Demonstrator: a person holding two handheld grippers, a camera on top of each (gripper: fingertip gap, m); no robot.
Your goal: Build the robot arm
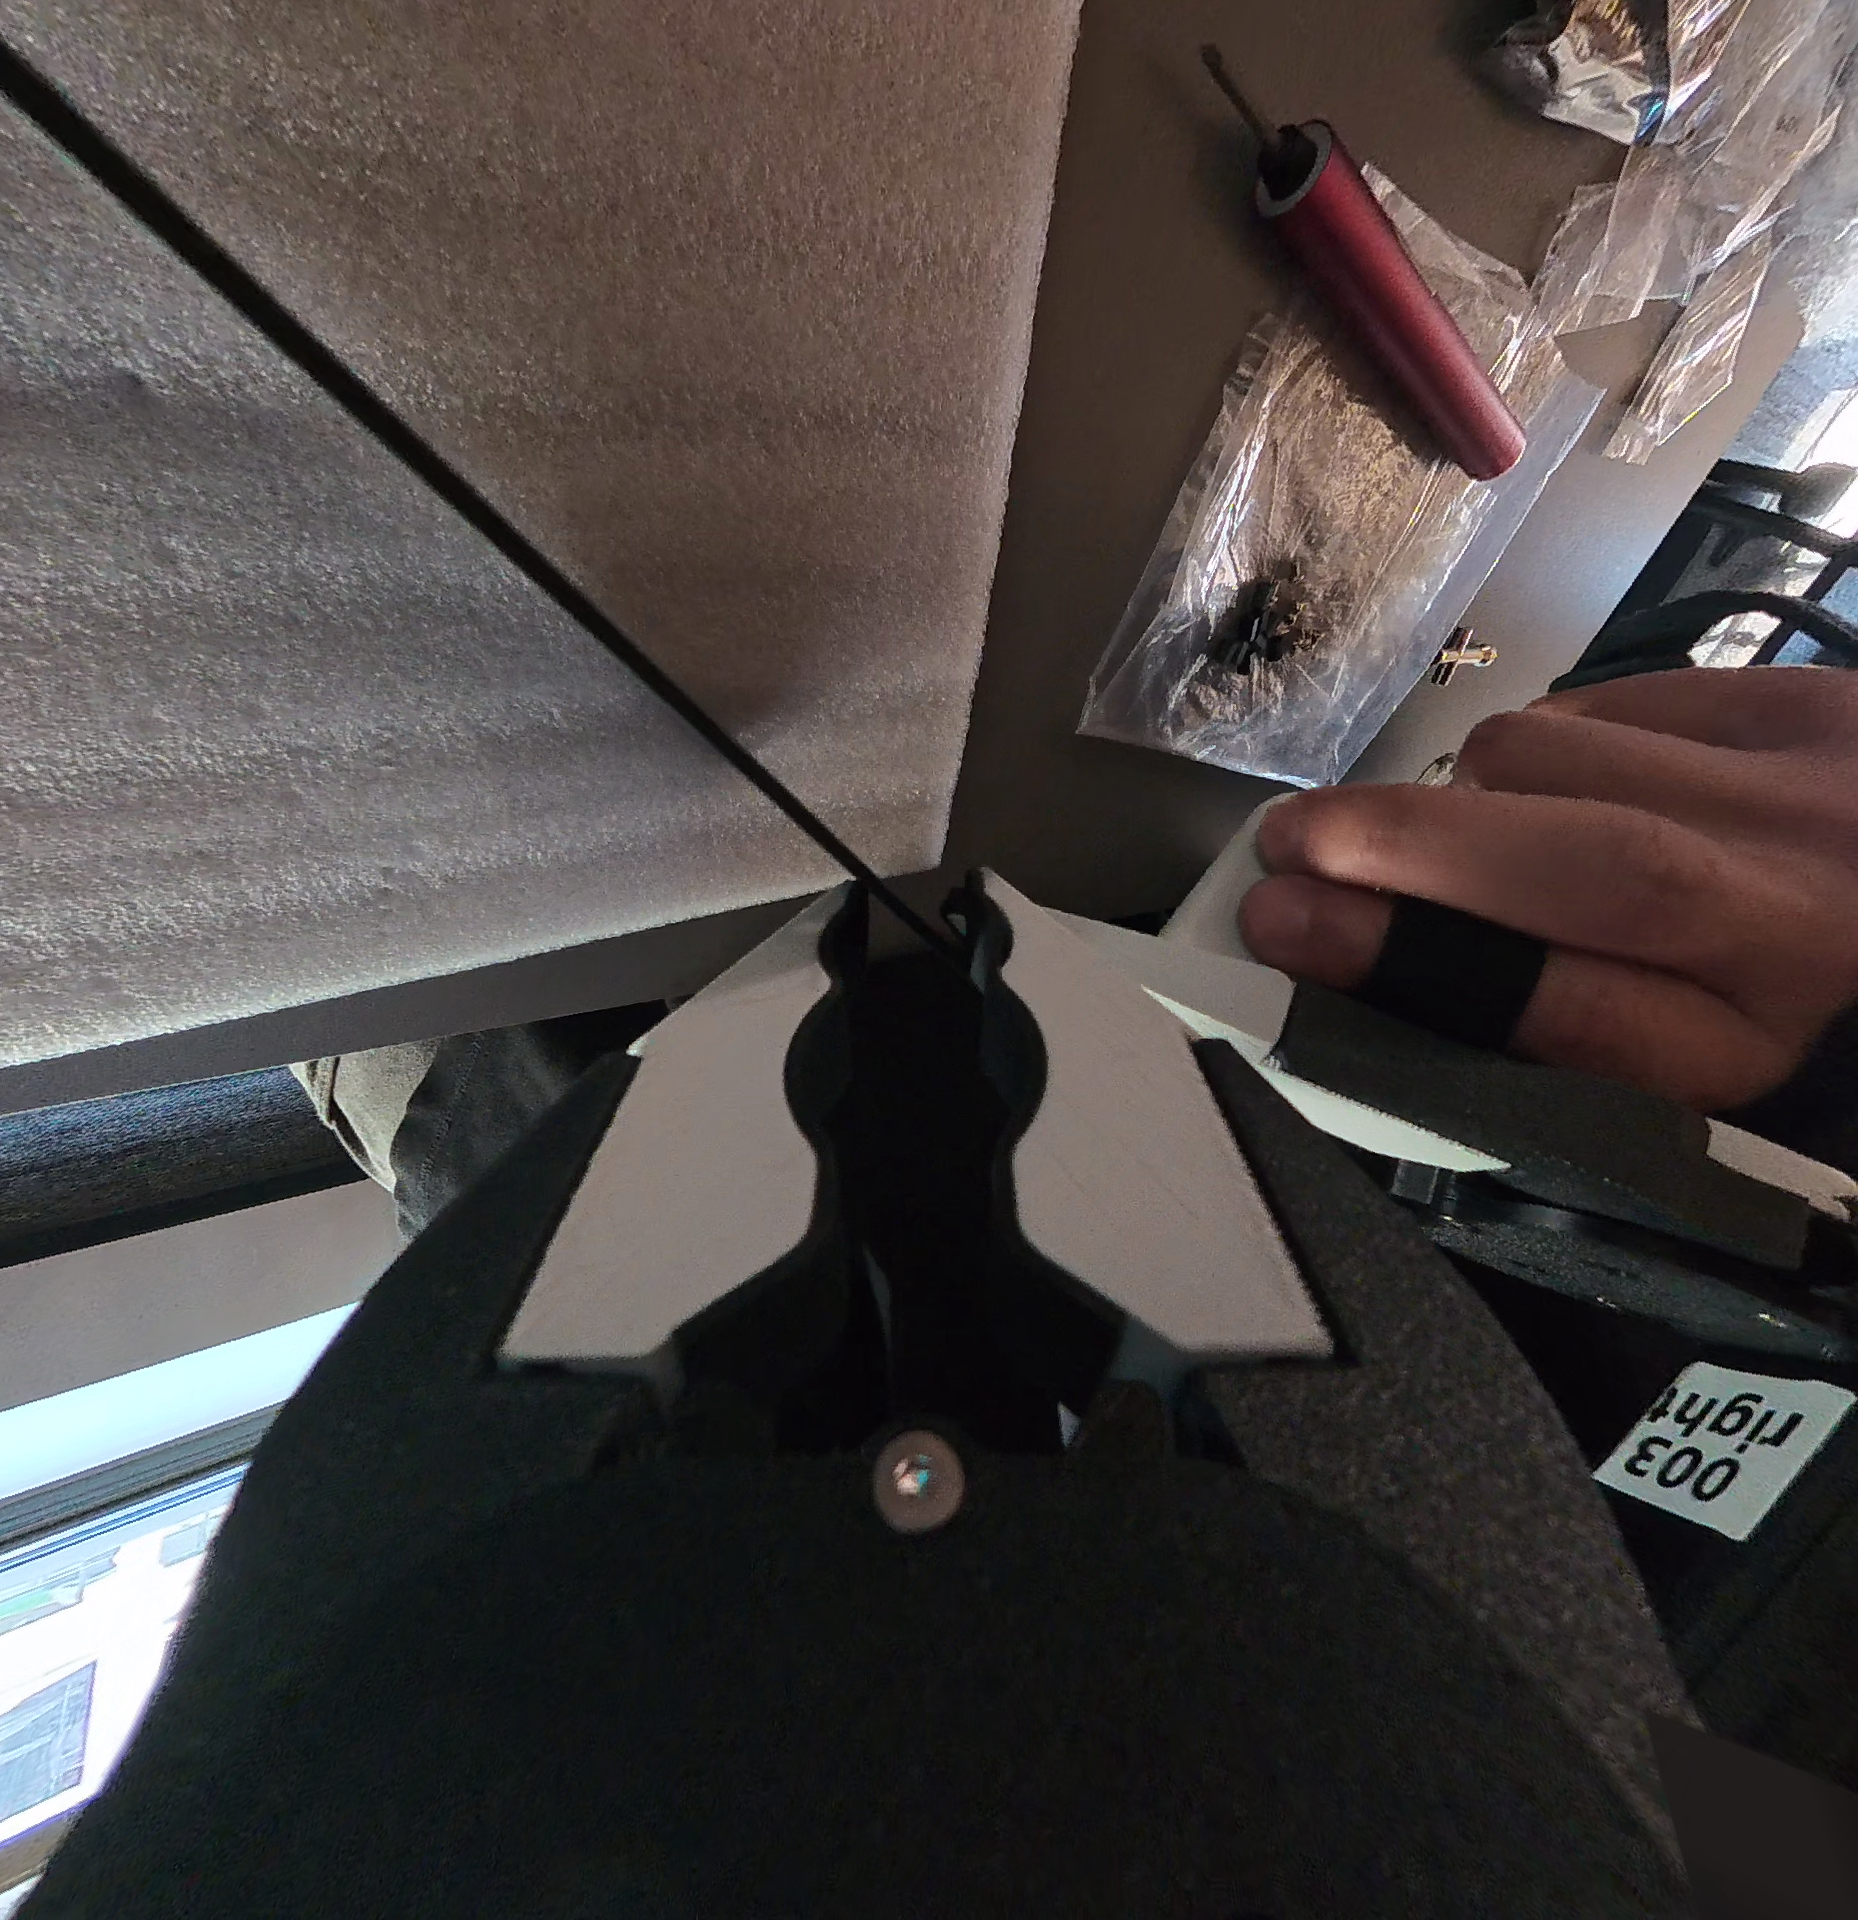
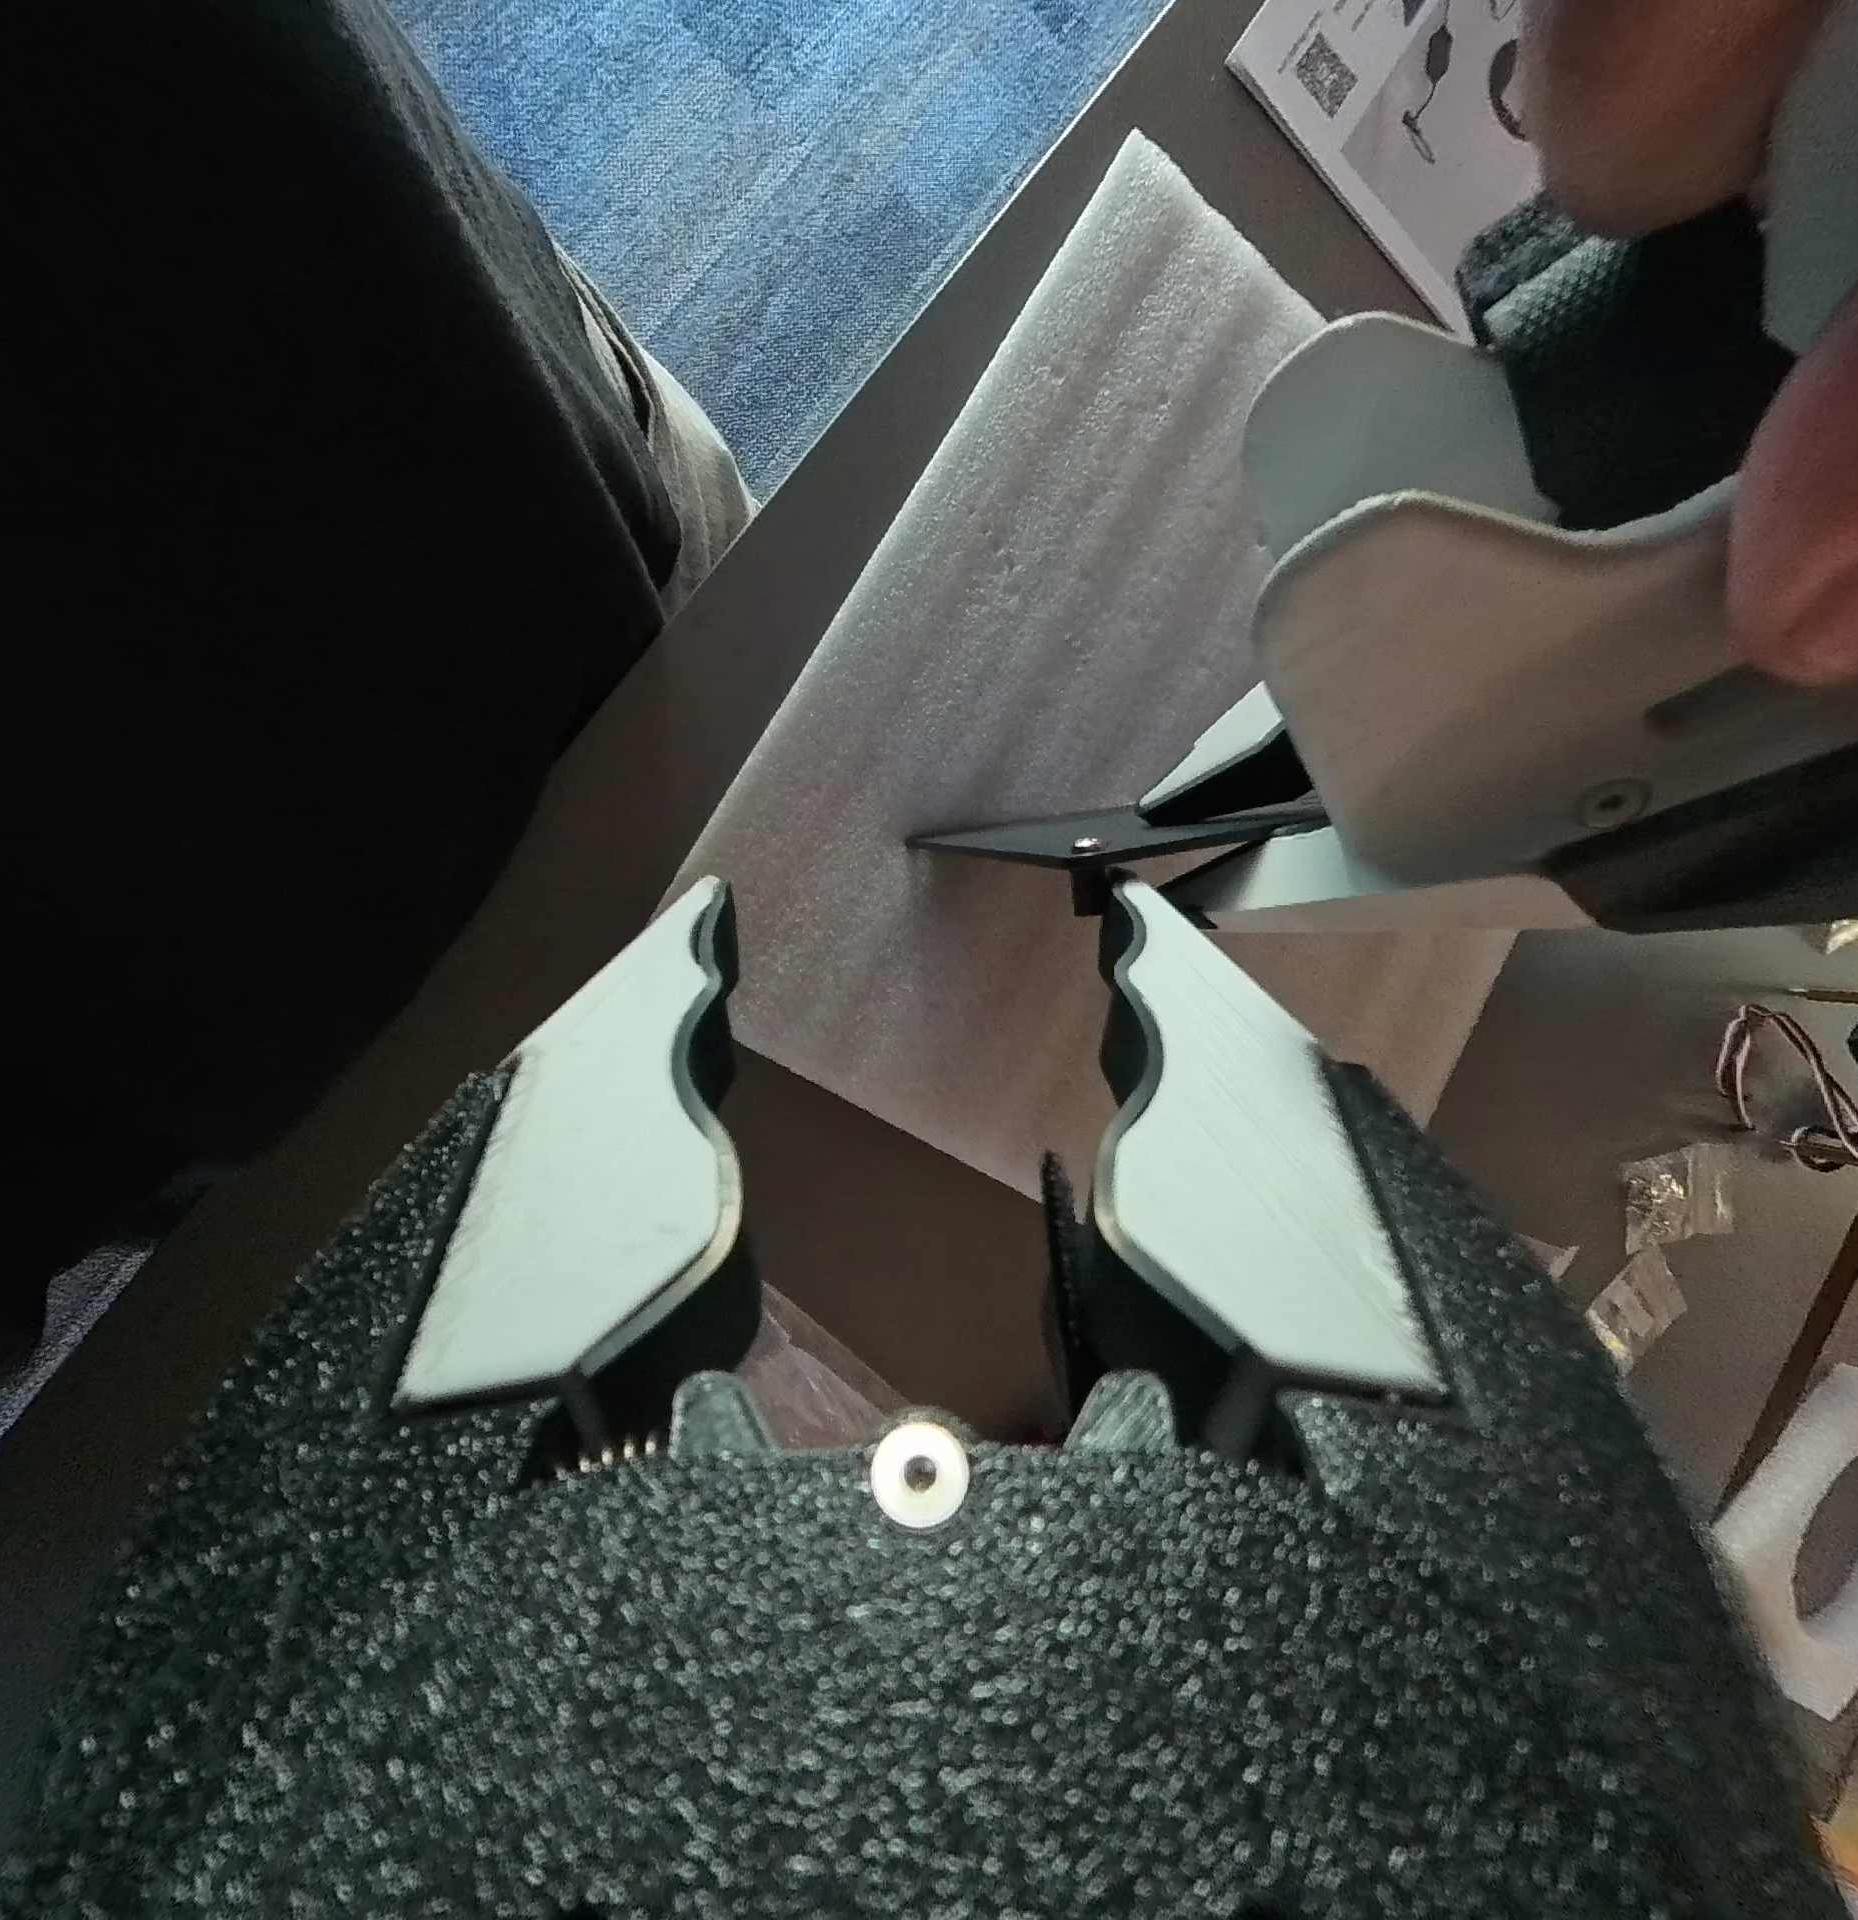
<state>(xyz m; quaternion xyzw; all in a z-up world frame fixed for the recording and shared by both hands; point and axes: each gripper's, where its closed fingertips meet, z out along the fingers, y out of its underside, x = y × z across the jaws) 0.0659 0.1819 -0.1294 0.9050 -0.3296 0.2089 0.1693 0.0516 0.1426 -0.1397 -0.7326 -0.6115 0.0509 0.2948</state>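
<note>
Foam sheeting point(image 1: 468, 436), pale and pebbled, covered the brown tabletop point(image 1: 1101, 436) under both tools. The left gripper point(image 1: 917, 914) had its fingers pressed together on a thin black strip point(image 1: 405, 416), which ran as a dark line slantwise across the foam from the fingertips. In the right wrist view the same piece showed as a flat black plate point(image 2: 1018, 840) with a small screw in it, tapering to a point on the foam and pinched at its wide end by the left gripper point(image 2: 1257, 831). The right gripper point(image 2: 920, 914) hung with its fingers spread wide and nothing between them, its right fingertip point(image 2: 1133, 914) just beside the plate; whether they touched could not be told. Beyond the foam lay a red cylinder point(image 1: 1392, 301) partly on a clear plastic bag point(image 1: 1309, 582). A bare hand point(image 1: 1590, 894) gripped the right gripper's handle.
</note>
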